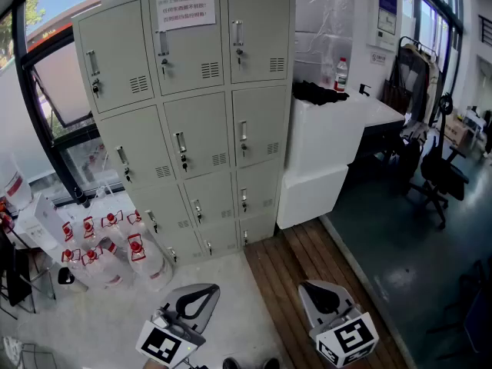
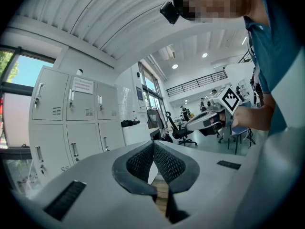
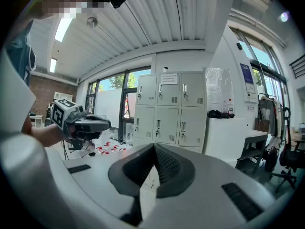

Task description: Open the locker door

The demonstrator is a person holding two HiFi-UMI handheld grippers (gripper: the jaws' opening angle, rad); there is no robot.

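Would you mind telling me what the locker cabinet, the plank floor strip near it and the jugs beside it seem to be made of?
Locker cabinet: likely painted sheet steel, matte pale grey; pressed vent slots and metal handles suggest it. Floor strip: brown planks with seams, wood or wood-look laminate. Jugs: probably clear plastic, translucent bodies with red caps.

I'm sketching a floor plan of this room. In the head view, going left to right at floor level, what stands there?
Red-capped water jugs → grey locker bank → white counter → black office chair.
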